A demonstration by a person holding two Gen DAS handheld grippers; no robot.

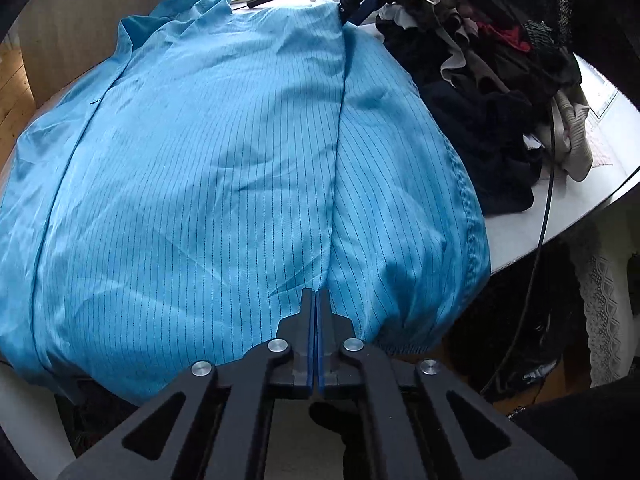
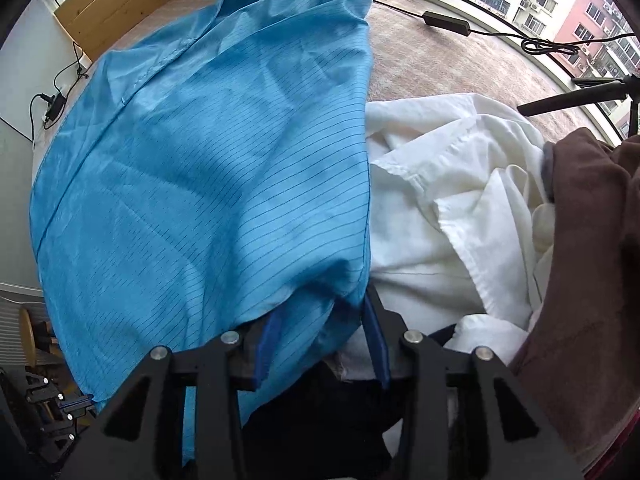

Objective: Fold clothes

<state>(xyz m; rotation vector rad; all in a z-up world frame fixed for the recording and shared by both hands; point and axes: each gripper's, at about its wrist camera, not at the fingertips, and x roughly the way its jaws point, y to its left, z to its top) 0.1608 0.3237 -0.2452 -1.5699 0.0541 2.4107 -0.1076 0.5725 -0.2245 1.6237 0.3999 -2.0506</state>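
A blue pinstriped garment (image 1: 208,168) lies spread over the white table, one side folded inward along a straight edge. My left gripper (image 1: 316,296) is shut on the garment's near hem at that fold. In the right wrist view the same blue garment (image 2: 208,184) drapes over my right gripper (image 2: 324,312). Its jaws stand apart with the cloth's corner lying loose between the blue pads. The right gripper also shows in the left wrist view (image 1: 352,4) at the garment's far edge.
A heap of dark clothes (image 1: 488,92) sits on the table (image 1: 560,216) to the right of the blue garment. A white shirt (image 2: 448,200) and a brown cloth (image 2: 580,260) lie beside it. A black cable with an adapter (image 2: 448,22) runs along the windowsill.
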